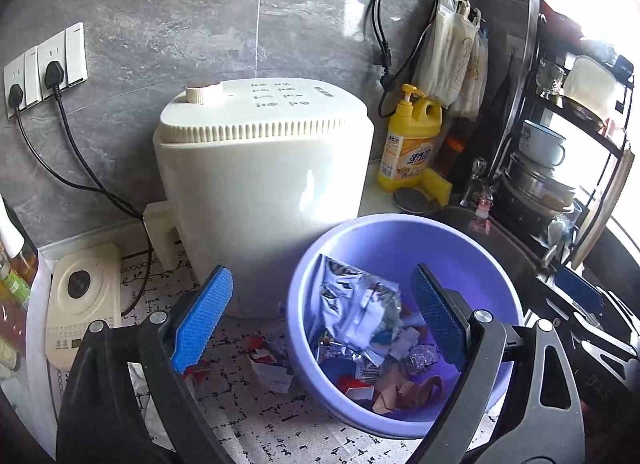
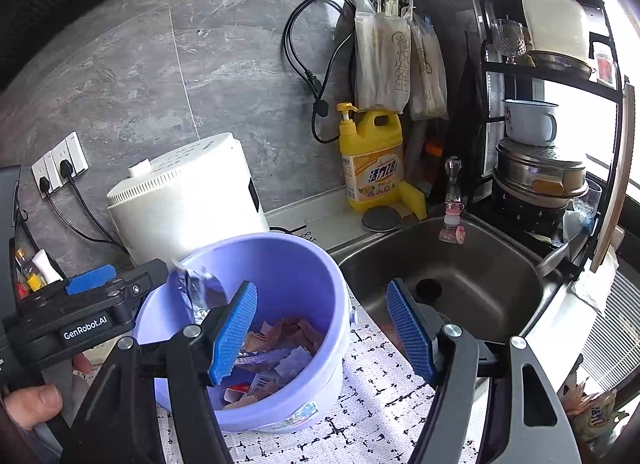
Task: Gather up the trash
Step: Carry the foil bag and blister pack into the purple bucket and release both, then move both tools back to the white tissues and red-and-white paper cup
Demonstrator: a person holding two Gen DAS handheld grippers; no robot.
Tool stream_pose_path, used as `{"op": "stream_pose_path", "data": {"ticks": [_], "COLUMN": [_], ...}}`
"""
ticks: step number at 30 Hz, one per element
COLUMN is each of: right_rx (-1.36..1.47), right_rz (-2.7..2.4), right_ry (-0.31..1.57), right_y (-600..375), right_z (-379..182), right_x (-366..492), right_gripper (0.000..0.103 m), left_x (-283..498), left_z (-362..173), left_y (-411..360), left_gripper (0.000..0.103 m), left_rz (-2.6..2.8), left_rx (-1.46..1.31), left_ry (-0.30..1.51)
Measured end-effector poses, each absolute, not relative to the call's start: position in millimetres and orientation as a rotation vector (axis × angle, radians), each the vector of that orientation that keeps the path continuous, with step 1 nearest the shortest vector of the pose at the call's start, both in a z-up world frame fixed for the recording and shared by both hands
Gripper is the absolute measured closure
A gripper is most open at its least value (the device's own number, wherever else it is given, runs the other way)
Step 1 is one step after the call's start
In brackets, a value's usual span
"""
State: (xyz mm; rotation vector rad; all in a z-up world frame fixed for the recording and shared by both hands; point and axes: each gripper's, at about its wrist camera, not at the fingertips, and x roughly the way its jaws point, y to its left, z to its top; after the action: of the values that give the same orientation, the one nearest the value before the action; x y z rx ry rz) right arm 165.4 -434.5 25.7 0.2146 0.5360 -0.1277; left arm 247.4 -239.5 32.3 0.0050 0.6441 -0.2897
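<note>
Left wrist view showed the left gripper (image 1: 324, 304) with jaws wide and empty above the purple bin (image 1: 404, 232) of wrappers on the tabletop (image 1: 248, 400), while the right gripper (image 2: 320, 328) likewise gaped empty beside the sink (image 2: 460, 260).

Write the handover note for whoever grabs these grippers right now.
Left gripper: open, empty, hanging at the near-left rim of the purple bucket.
Right gripper: open, empty, between the bucket and the sink.
Done: foil wrapper, foil ball and paper scraps are in the bucket.
Left: red-and-white wrapper scraps lie on the mat left of the bucket, under the left gripper. Pick those up and drop them in.
</note>
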Motion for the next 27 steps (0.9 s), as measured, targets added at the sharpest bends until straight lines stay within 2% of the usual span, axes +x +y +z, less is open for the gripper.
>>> {"op": "stream_pose_path", "data": {"ticks": [12,17,22,27], "right_rx": [0.175,0.149,0.126,0.110], "right_rz": [-0.013,0.022,0.032,0.017], "right_ry": [0.552,0.561,0.563,0.574], "right_y": [-365.2,-334.3,-308.2,-288.7], "right_z": [25.8,24.0,22.6,17.7], "right_x": [156.6,148.2,138.4,125.8], "right_gripper": [0.035,0.028,0.016,0.012], "left_x": [216.3,200.9,185.7,173.6], "left_z": [33.8,29.3,20.7,9.7], "left_y": [-157.2,-124.2,-94.8,-70.7], "left_gripper": [0.008,0.006,0.006,0.006], "left_rz": [-0.152,-0.113,-0.088,-0.082], "left_rx": [-0.029,-0.046,-0.064,-0.081], "left_ry": [0.638,0.642,0.652,0.663]}}
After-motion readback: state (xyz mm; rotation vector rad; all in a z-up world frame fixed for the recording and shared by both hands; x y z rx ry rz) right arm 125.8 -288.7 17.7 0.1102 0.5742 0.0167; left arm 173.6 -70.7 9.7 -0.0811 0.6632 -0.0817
